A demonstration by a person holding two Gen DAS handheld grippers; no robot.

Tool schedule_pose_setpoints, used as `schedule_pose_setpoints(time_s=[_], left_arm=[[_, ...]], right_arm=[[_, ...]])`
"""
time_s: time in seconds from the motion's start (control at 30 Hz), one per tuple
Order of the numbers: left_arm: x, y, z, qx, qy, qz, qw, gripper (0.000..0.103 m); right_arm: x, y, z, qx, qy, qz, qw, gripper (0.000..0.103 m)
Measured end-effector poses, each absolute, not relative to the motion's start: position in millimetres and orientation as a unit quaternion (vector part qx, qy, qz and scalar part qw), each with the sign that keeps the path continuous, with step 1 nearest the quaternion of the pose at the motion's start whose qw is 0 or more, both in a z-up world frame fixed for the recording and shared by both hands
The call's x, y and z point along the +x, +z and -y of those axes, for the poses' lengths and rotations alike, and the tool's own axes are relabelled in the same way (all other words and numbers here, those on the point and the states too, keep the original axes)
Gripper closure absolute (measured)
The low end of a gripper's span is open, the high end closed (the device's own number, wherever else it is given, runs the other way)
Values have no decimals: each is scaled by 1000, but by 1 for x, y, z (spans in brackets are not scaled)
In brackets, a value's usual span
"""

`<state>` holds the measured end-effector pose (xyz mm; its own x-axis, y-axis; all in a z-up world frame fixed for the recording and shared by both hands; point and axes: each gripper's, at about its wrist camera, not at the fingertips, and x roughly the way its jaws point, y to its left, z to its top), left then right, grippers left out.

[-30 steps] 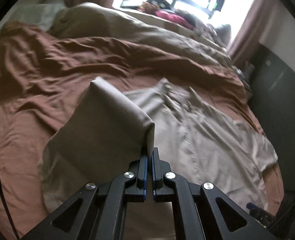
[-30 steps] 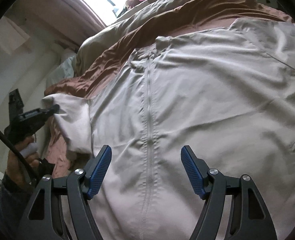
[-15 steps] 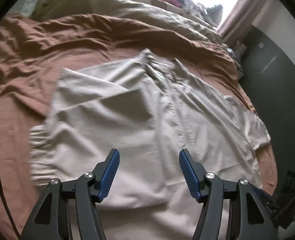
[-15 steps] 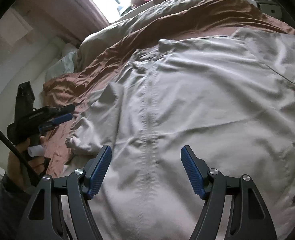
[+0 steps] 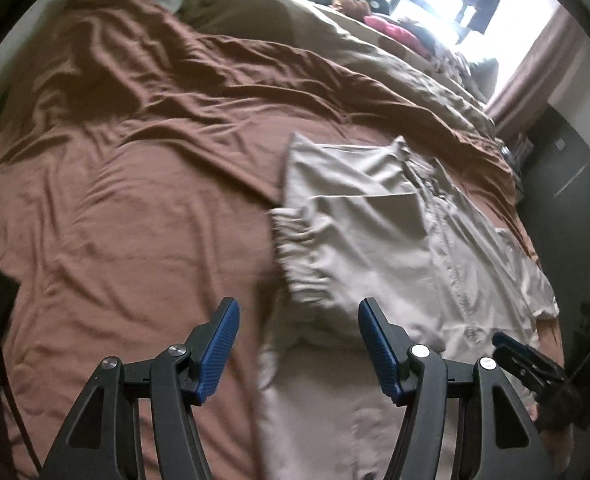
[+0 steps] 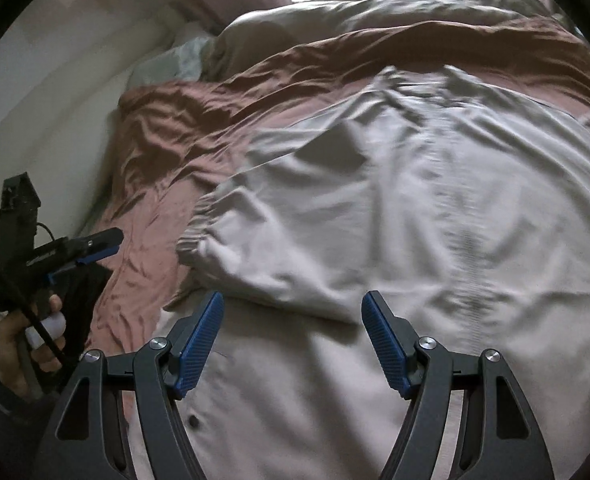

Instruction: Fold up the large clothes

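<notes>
Hovering over beige jacket on brown bedsheet: left gripper and right gripper both gaping, empty; folded sleeve lies just ahead of right gripper.

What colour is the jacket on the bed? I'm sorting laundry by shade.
Pale beige, plain, no pattern. The jacket shows best in the right wrist view.

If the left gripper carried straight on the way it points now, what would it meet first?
Probably the beige jacket's left edge, near the folded-over sleeve's elastic cuff. The left gripper is open and straddles that edge and the brown bedsheet; depth is unclear.
</notes>
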<state>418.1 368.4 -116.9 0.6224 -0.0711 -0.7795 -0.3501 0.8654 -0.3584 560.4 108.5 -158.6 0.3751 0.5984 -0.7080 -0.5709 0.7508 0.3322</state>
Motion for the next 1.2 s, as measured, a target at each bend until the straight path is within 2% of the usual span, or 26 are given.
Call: schedule_pose_setpoints(time_s=[0.67,0.7,0.73,0.8,0.83,0.93,1.2], left_arm=[[343,-162,-442,-309,104,-417,849,40],[342,-163,-443,-310,105,-417,848,40],[342,-164,-444,-312,106,-418,847,40],[341,-164,-444,-312,106,-419,846,40],[341,-164,-445,-311,105,-418,847,40],[345,-163,-440,-306,103,-417,850,40],[380,-157,-402,-286,78,-425,855,40]], right_arm=[[591,-239,-335,-189,314,-461,808,33],[593,-241,-338,-191,311,-459,810,38],[596,-240,-337,-183,311,-458,813,63],[603,-232,-326,-149,312,-462,817,85],[605,-225,-319,-134,313,-457,822,91],[606,-208,-293,-123,313,-432,837,95],[611,-167,-195,-73,269,-403,872,95]])
